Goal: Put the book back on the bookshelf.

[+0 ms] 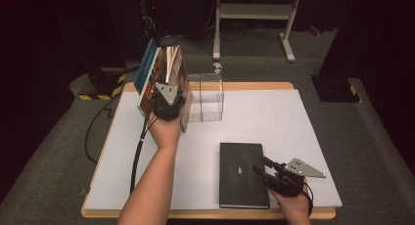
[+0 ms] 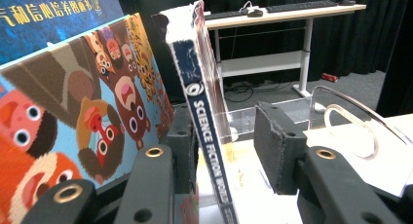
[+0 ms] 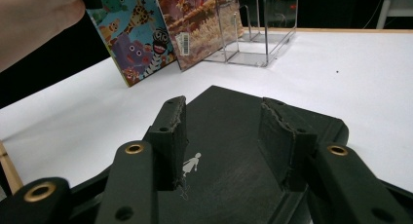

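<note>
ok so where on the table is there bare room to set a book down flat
The widest bare patch of the table is right of the clear rack and beyond the black book. A second patch lies near the front left edge, left of the black book. The back left is crowded: leaning books, the left tongs and the rack.

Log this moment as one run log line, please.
left claw: open around science fiction book | right claw: open over black notebook
</note>
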The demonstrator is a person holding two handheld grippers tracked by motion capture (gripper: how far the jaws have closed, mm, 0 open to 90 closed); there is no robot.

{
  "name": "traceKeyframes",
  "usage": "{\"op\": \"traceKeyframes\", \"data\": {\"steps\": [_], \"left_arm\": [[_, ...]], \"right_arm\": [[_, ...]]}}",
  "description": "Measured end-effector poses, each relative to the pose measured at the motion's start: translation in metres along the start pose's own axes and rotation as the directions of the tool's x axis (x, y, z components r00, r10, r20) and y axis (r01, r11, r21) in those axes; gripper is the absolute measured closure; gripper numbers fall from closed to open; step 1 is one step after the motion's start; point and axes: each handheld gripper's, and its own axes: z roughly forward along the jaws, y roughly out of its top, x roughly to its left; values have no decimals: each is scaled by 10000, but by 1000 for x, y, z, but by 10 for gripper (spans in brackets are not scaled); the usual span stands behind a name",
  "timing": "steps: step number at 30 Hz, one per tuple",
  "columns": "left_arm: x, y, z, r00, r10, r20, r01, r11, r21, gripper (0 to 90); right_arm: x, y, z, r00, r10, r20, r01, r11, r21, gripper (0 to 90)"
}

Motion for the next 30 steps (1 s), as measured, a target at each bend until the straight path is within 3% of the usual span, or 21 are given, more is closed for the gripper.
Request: {"op": "traceKeyframes", "data": {"steps": [12,17,23,25,28,29,30], "left_arm": [[2,-8,-26,9993,-42,374,46,9999,-98,613],[5,-16,-44,9965,-278,793,296,9993,-213,602],[4,-27,-57,9895,-285,1419,314,9993,-179,591],[2,-37,-61,9759,-745,2052,749,9972,60,591],[-5,-49,-64,9658,-735,2485,674,9972,331,583],[-9,-55,-65,9604,-741,2686,637,9968,473,580],[-13,-61,-67,9507,-816,2991,635,9955,698,577]], "right_arm": [[0,-2,2,9999,-109,36,109,9999,118,527],[-2,-3,5,9999,-76,97,74,9997,231,523],[-4,-6,7,9996,-104,251,94,9991,406,518],[-5,-6,7,9995,-112,291,99,9989,468,512],[-5,-7,8,9993,-108,367,89,9986,524,505],[-5,-7,8,9992,-107,390,85,9984,553,501],[-6,-7,8,9992,-98,392,75,9983,580,498]]}}
